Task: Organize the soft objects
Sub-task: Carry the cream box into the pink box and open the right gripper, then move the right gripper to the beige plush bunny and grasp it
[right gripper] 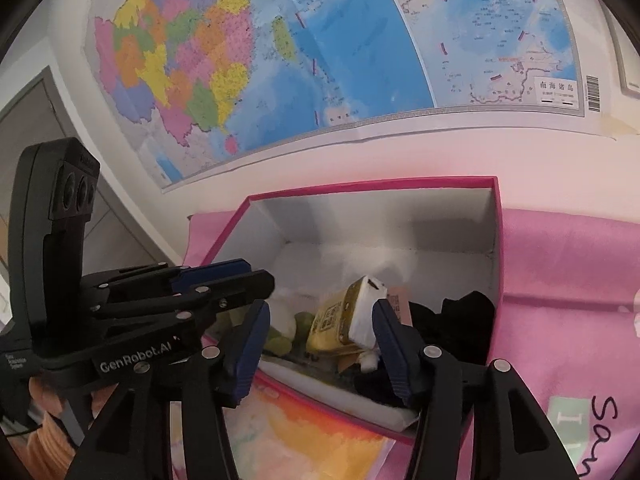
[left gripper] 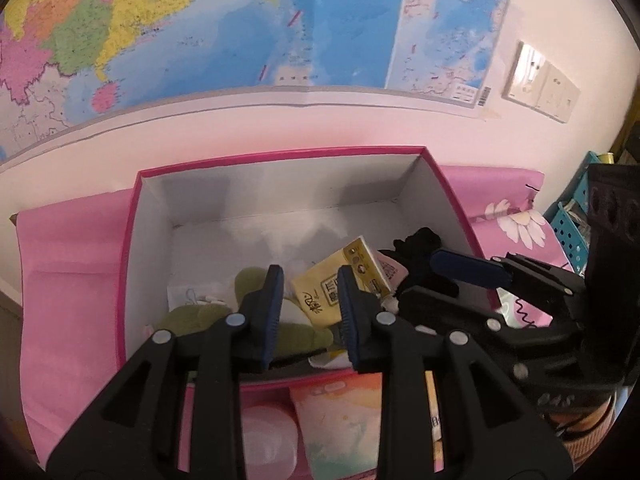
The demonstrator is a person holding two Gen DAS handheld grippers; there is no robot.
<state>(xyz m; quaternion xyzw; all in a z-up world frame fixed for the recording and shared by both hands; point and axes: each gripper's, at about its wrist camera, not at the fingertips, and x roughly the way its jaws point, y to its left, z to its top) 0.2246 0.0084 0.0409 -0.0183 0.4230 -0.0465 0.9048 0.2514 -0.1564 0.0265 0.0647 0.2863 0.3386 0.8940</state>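
Pink box (left gripper: 130,240) holds green plush (left gripper: 192,316), yellow tissue pack (left gripper: 340,280), black cloth (left gripper: 416,240).

Domestic room, likely a bedroom or study corner. Large coloured wall map (left gripper: 224,28) taped to a pale wall; white switch plates (left gripper: 540,84) just right of the map. Below the map, a pink floral cloth (left gripper: 68,264) spread under a pink box (left gripper: 134,240). Blue plastic baskets (left gripper: 572,224) far right of the map.
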